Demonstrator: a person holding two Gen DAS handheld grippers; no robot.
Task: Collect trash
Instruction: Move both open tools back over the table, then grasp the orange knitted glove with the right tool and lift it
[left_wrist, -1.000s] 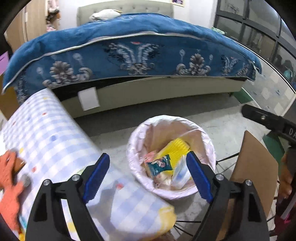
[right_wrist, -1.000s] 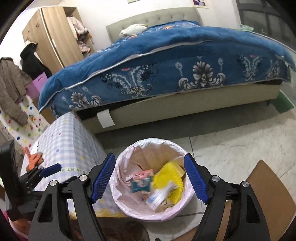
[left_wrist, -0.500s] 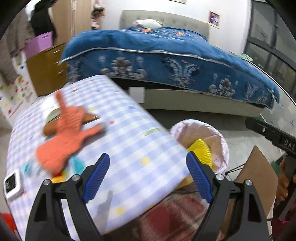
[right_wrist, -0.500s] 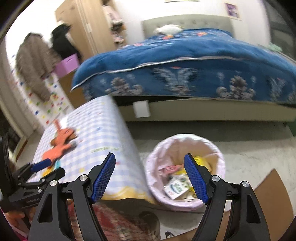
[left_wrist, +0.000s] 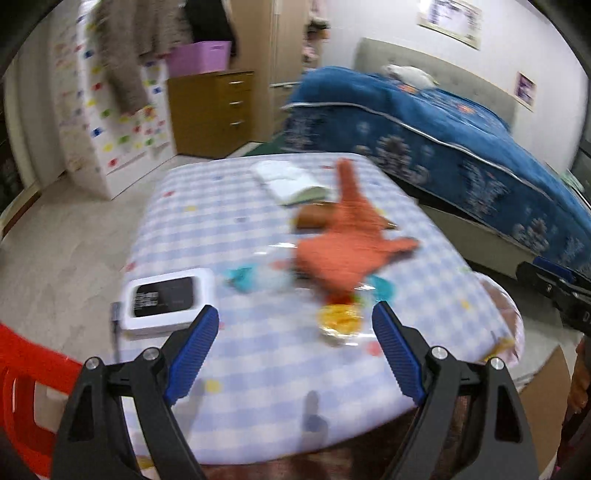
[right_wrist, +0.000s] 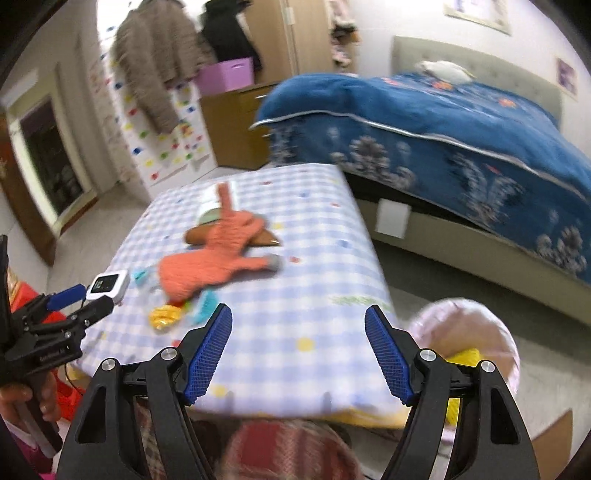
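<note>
A table in a blue-and-white checked cloth (left_wrist: 258, 229) carries a yellow wrapper (left_wrist: 338, 317), a teal wrapper (left_wrist: 255, 278) and an orange knitted glove (left_wrist: 343, 243). My left gripper (left_wrist: 295, 314) is open above the table's near edge, with the yellow wrapper just beyond its right finger. My right gripper (right_wrist: 298, 314) hovers over the near right part of the table, its jaws closing slightly with nothing between them. The yellow wrapper (right_wrist: 164, 315) lies to its left. The pink-lined trash bin (right_wrist: 469, 332) stands on the floor off the table's right corner, with yellow trash inside.
A white device with a dark screen (left_wrist: 168, 297) sits at the table's left edge; a white booklet (left_wrist: 288, 179) and a brown item (left_wrist: 314, 218) lie farther back. A bed under a blue quilt (left_wrist: 461, 140), a wooden dresser (left_wrist: 214, 110) and a red chair (left_wrist: 26, 369) surround the table.
Both views have swung left from the bin to the tabletop. The bin has slid to the right edge and the table's clutter has come into the middle.
</note>
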